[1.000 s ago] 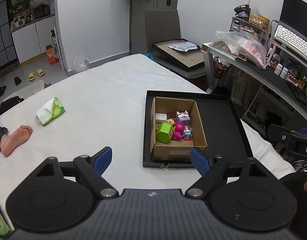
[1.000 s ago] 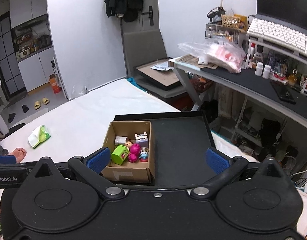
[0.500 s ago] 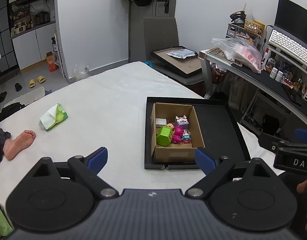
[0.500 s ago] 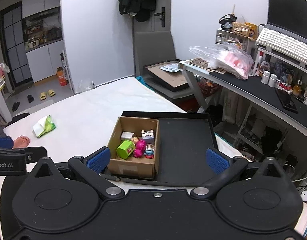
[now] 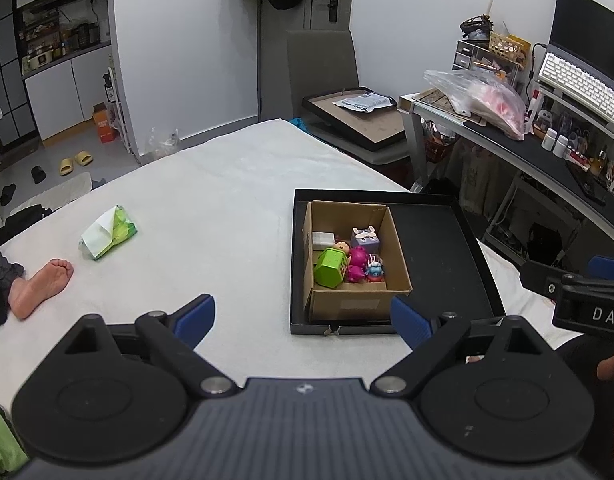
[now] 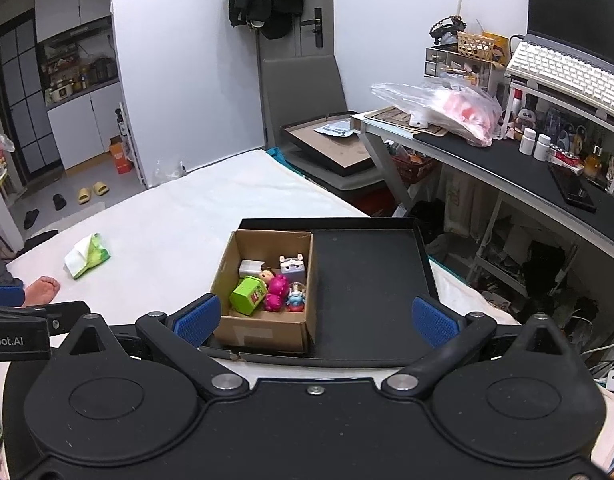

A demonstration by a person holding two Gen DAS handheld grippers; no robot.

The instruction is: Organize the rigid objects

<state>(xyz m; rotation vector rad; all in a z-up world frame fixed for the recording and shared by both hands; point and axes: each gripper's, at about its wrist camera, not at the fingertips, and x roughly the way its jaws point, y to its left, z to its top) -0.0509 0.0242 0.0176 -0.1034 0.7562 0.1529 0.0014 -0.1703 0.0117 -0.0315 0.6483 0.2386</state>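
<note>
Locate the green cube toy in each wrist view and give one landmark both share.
Left wrist: green cube toy, right of centre, at the open cardboard box's left wall.
Right wrist: green cube toy, left of centre, same spot.
Shared landmark: pink round toy beside it.

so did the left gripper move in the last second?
Yes. The left gripper pulled back and up: the cardboard box looks smaller and farther from its fingertips.

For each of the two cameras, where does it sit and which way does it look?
Left wrist: on the left gripper, looking forward over the bed at the box in the tray; right gripper at its right edge.
Right wrist: on the right gripper, same direction, box nearer; left gripper at its left edge.
Shared: box, tray, desk, a bare foot.
</note>
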